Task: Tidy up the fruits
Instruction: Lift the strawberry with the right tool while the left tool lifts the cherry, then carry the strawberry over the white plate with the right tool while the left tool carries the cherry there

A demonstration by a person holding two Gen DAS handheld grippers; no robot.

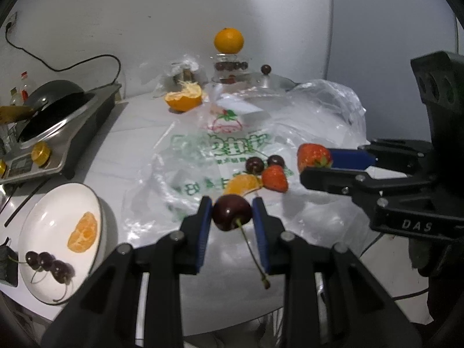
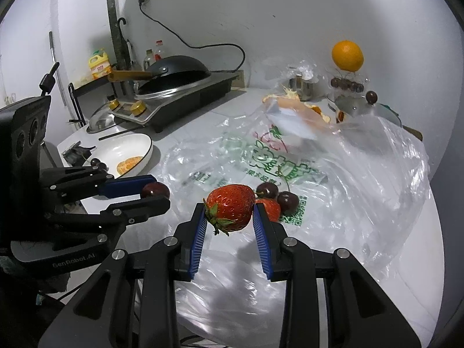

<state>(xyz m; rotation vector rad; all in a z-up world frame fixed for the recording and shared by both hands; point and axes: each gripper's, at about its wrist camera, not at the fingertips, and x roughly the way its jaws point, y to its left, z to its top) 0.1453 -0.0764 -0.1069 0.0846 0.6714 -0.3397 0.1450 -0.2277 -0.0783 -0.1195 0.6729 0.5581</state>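
Note:
My left gripper (image 1: pixel 232 213) is shut on a dark cherry (image 1: pixel 232 212) with its stem hanging down, held above the table. My right gripper (image 2: pixel 230 211) is shut on a red strawberry (image 2: pixel 230 206); it also shows in the left wrist view (image 1: pixel 314 161). On the plastic bag (image 1: pixel 220 150) lie two cherries (image 1: pixel 255 164), a second strawberry (image 1: pixel 275 178) and an orange segment (image 1: pixel 243 184). A white plate (image 1: pixel 55 203) at left holds an orange segment (image 1: pixel 83 233) and three cherries (image 1: pixel 49 262).
An induction cooker with a black wok (image 1: pixel 55 110) stands at the far left. A halved orange (image 1: pixel 184 97), a whole orange on a glass jar (image 1: pixel 229 40) and a pot lid (image 1: pixel 265 79) stand at the back. Crumpled clear plastic (image 2: pixel 377 174) covers the right.

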